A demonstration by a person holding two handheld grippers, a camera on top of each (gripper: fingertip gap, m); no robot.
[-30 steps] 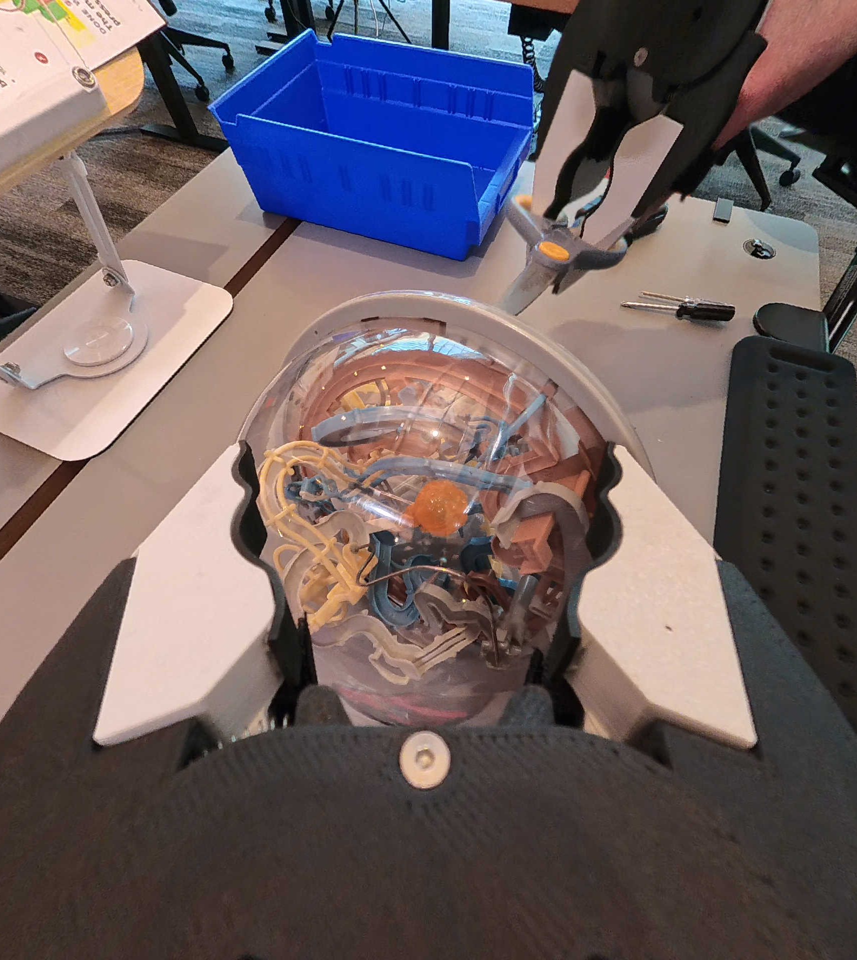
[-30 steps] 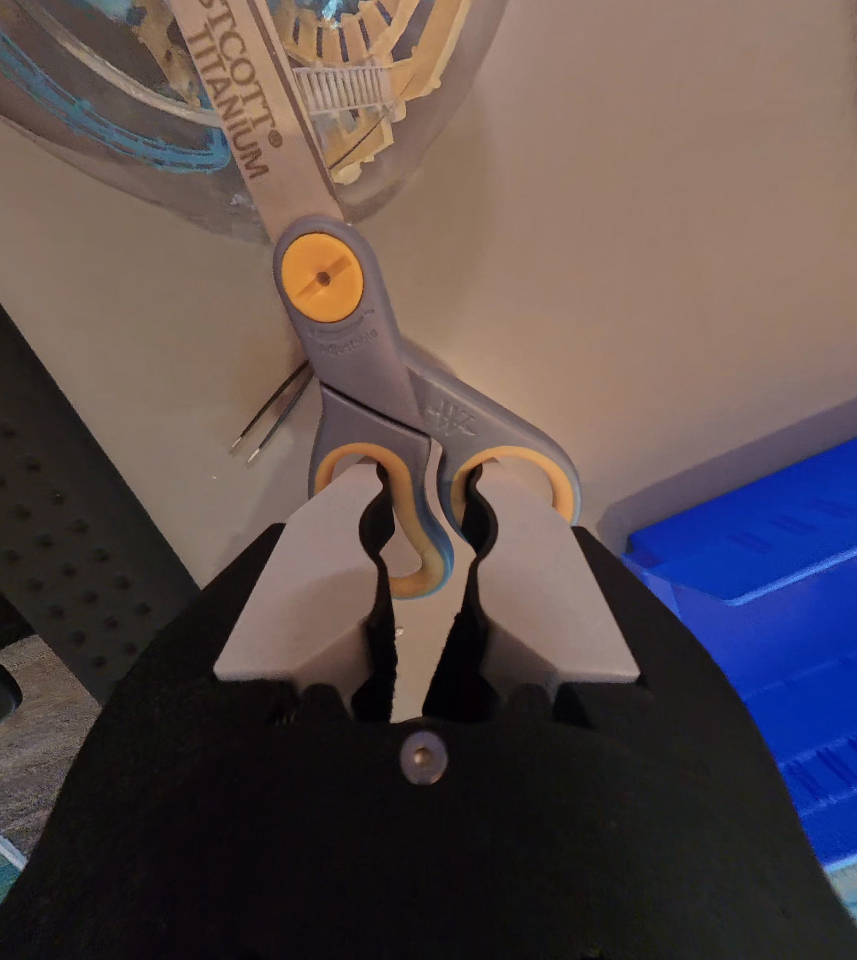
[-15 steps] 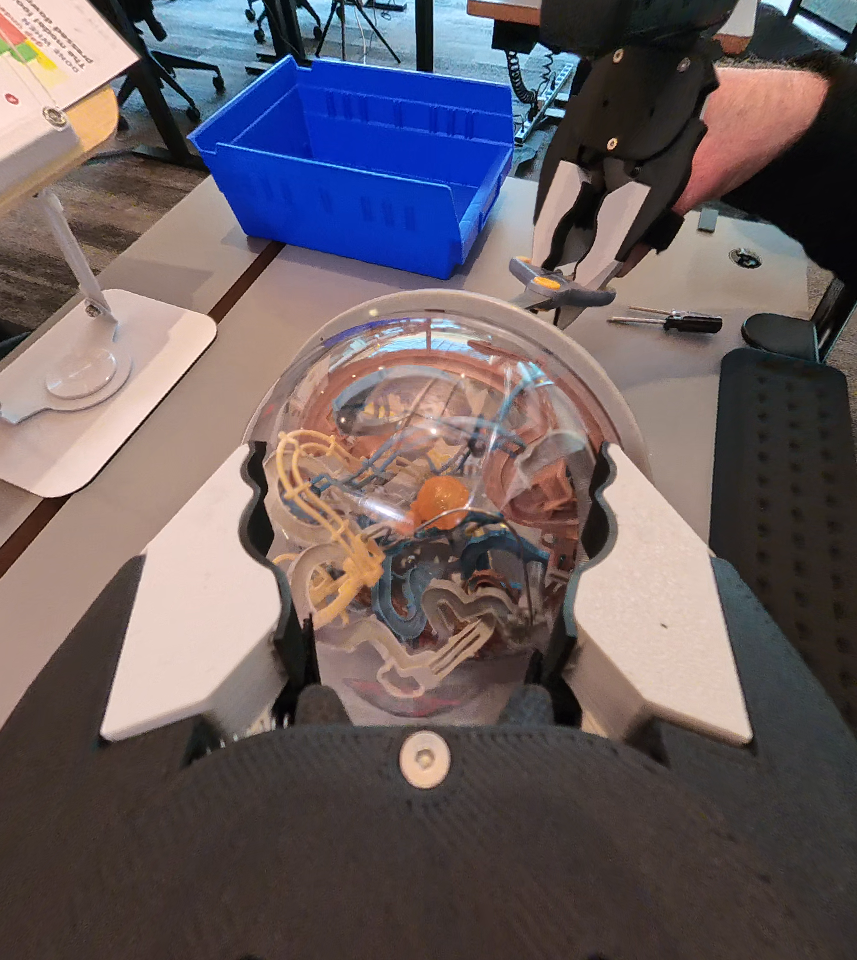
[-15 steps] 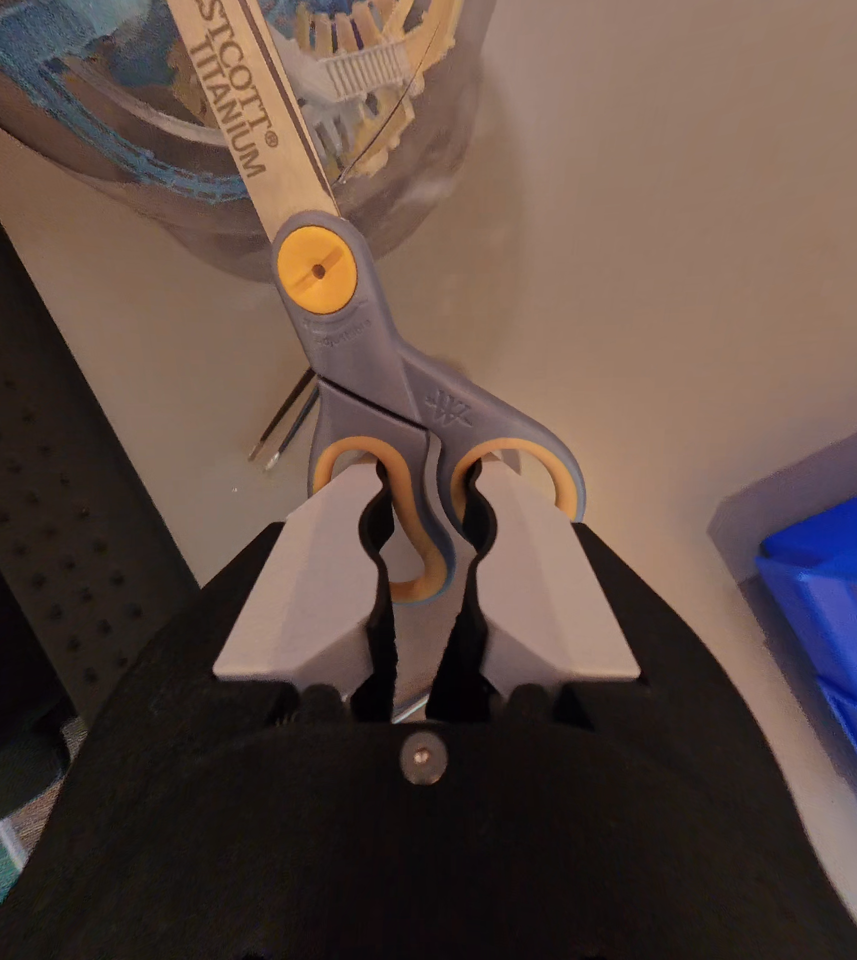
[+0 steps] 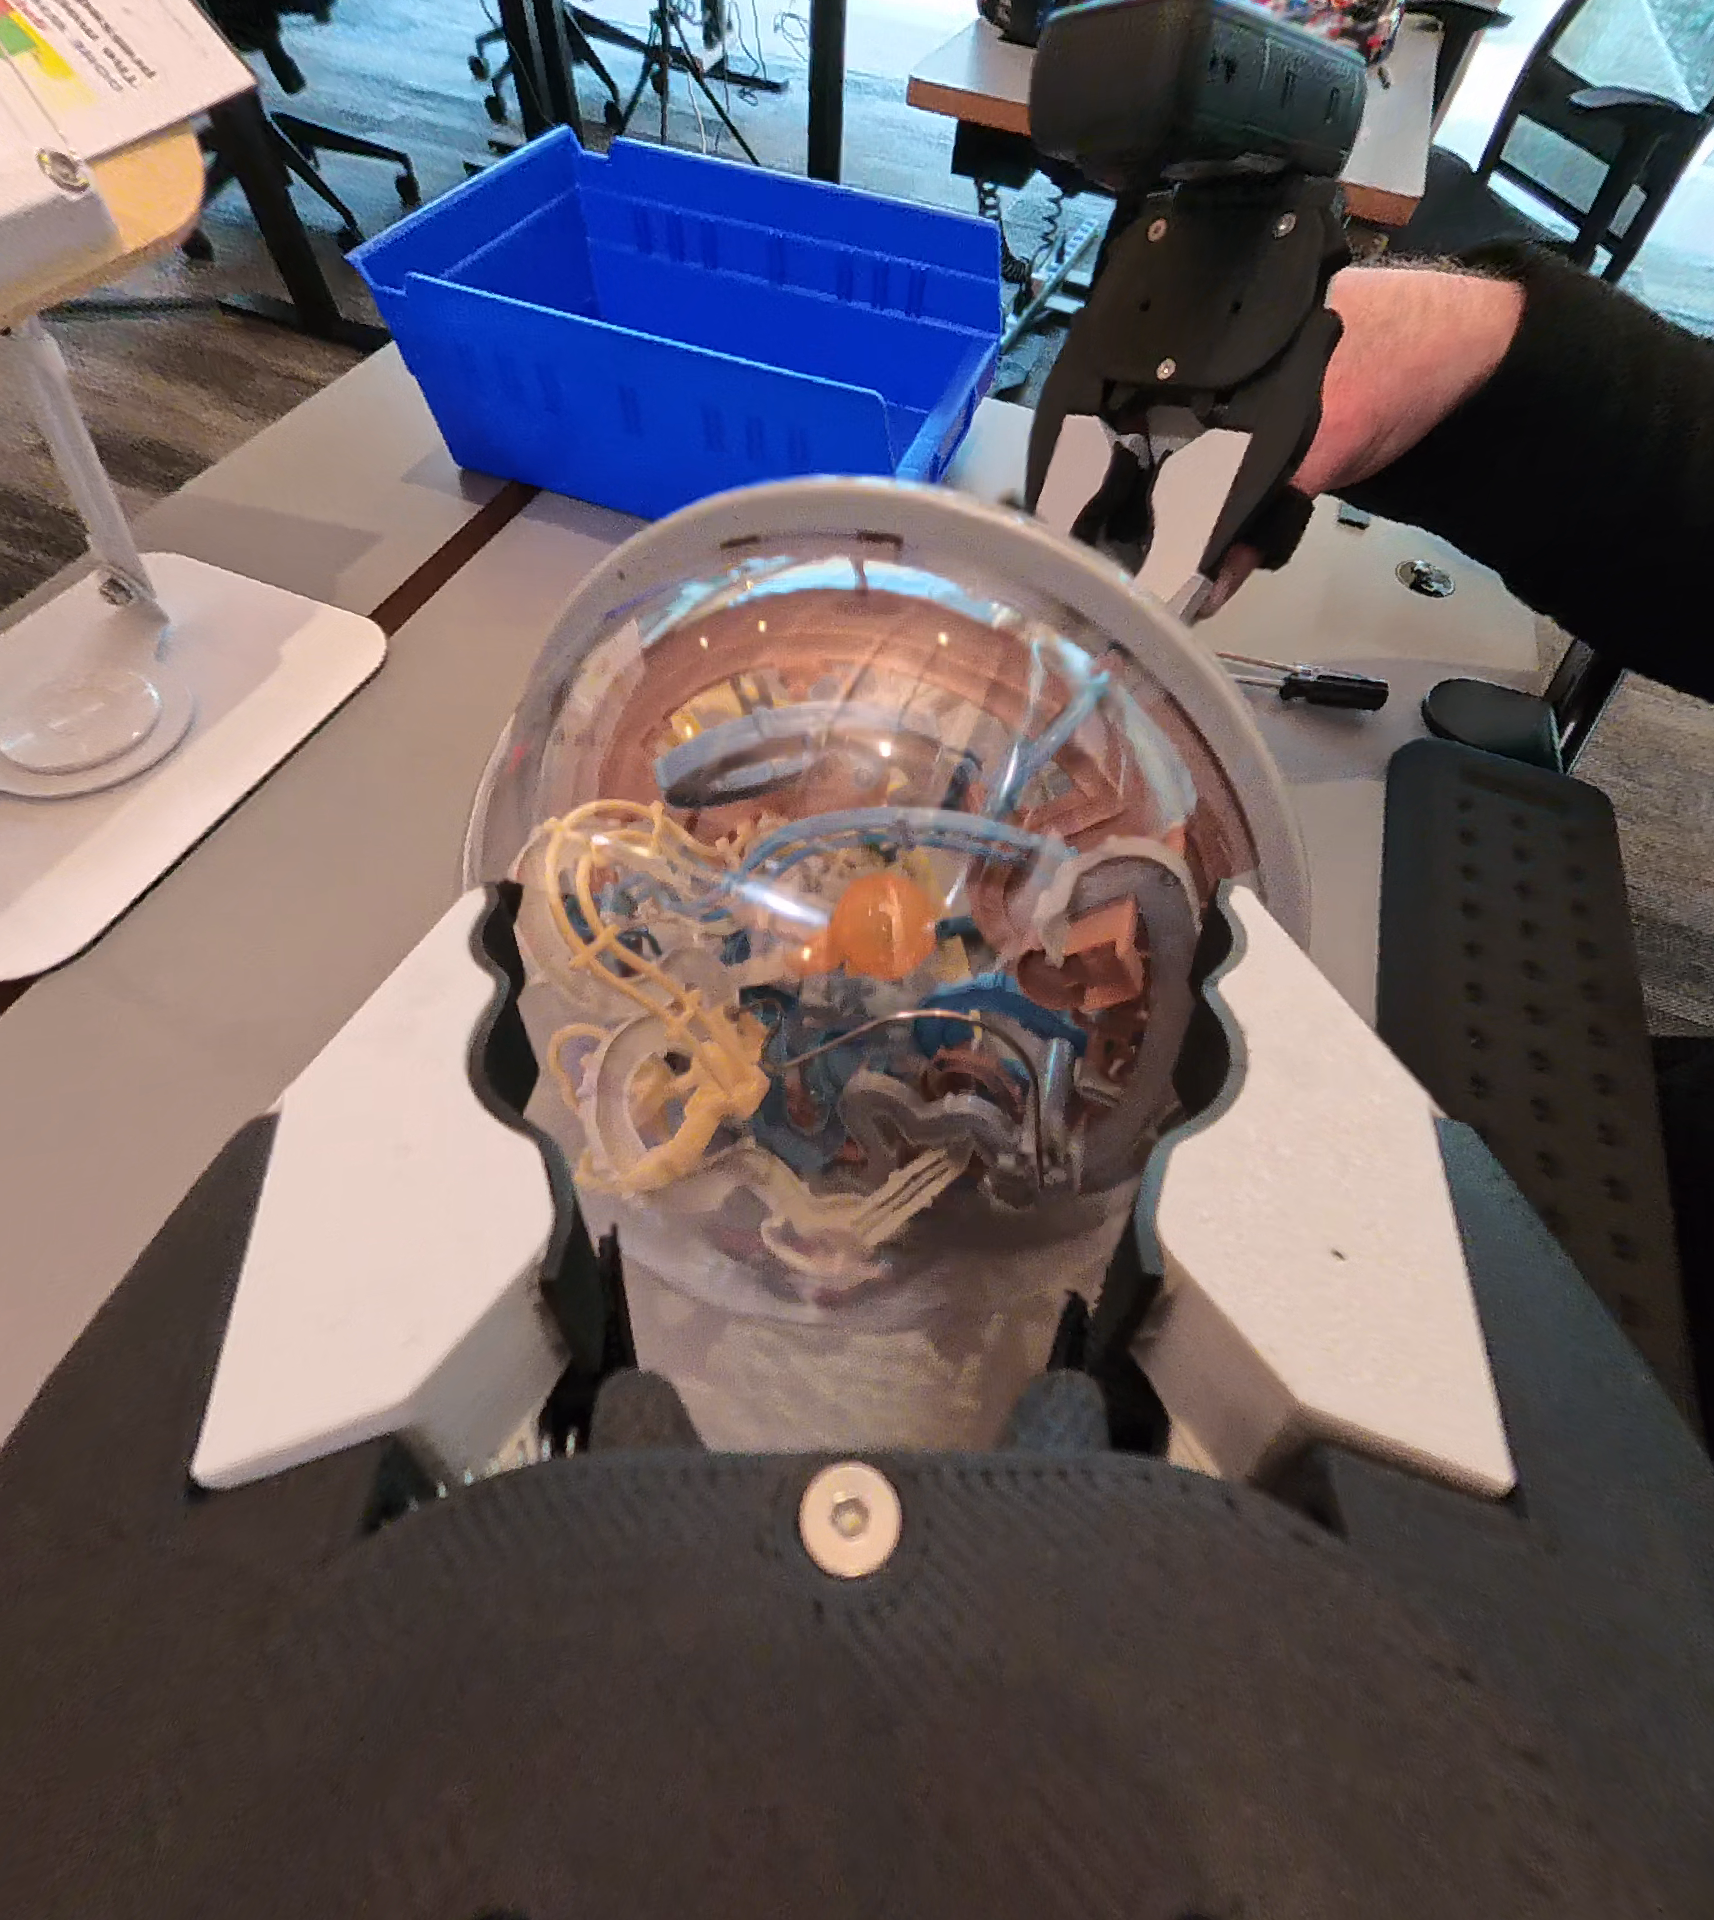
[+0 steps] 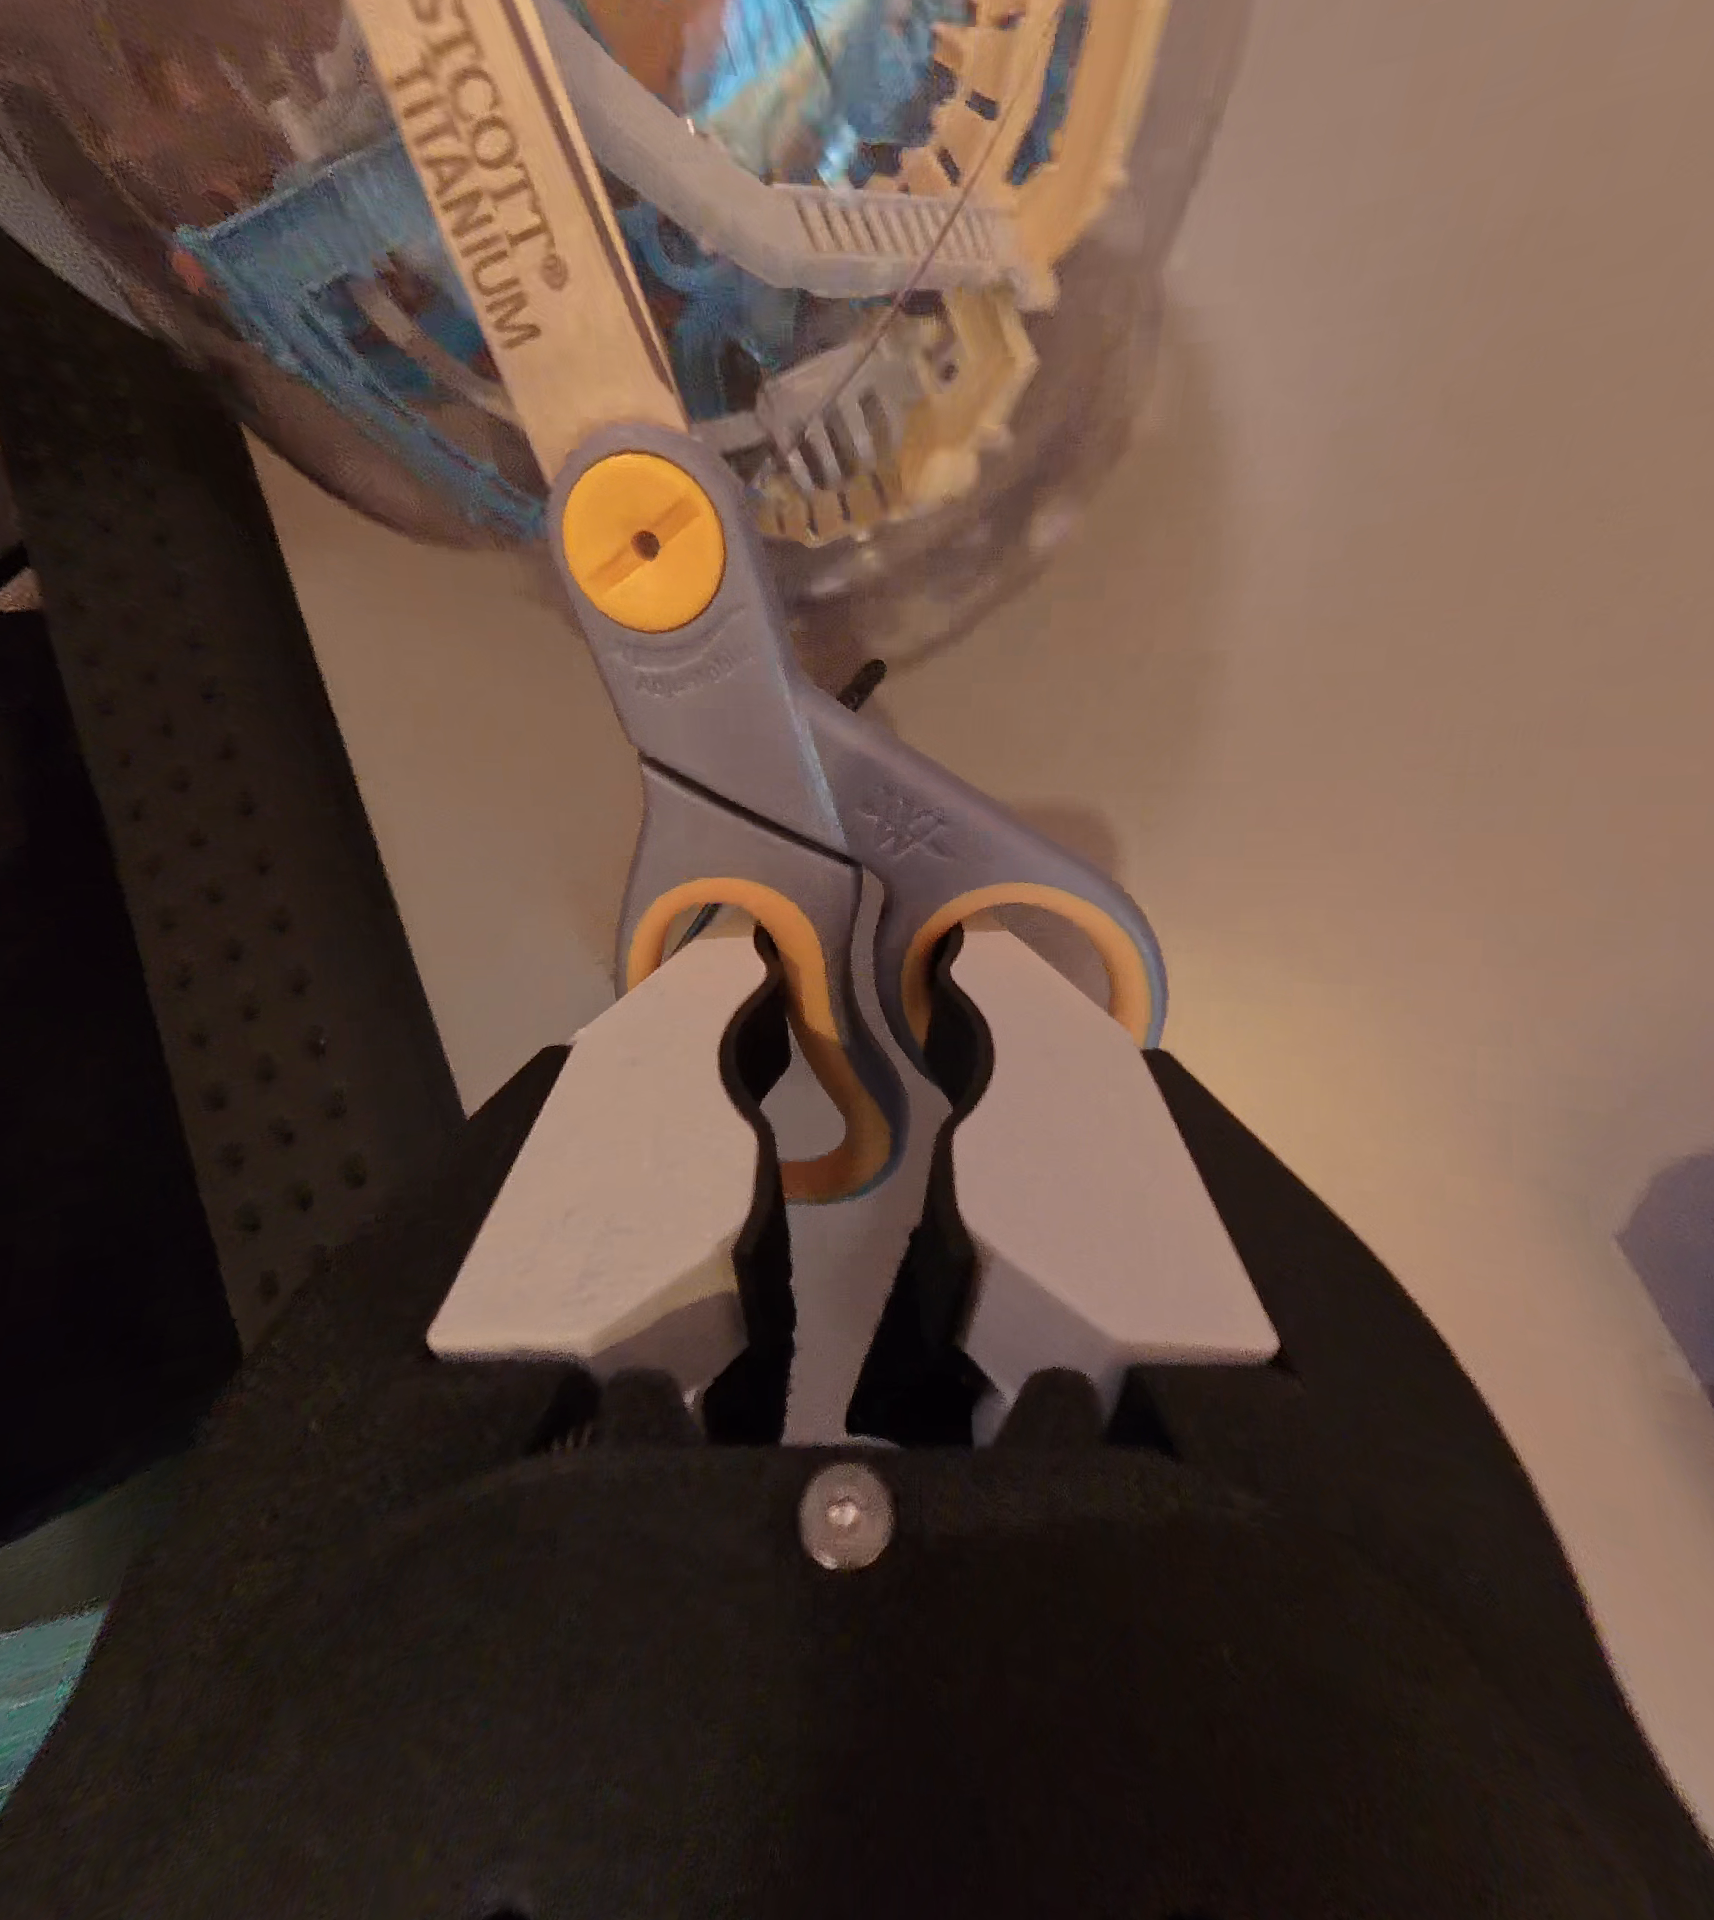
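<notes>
Two grippers busy: my left gripper point(image 5: 853, 977) squeezed clear maze ball point(image 5: 863, 935); right gripper point(image 6: 848, 997) fingers pinched scissors point(image 6: 728, 727) handles above counter point(image 6: 1404, 623).

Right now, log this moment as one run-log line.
left gripper: shut on maze ball | right gripper: shut on scissors | blue bin: behind, on table

I see a pale grey table point(image 5: 157, 1049) with a dark seam running across its left part. A blue bin point(image 5: 687, 343) sits at its far edge. On the left stands a white flat stand base point(image 5: 105, 748) with a slanted post. To the right lies a small black-handled screwdriver point(image 5: 1320, 686); beside it a black perforated pad point(image 5: 1497, 997), possibly a chair armrest rather than something on the table.
</notes>
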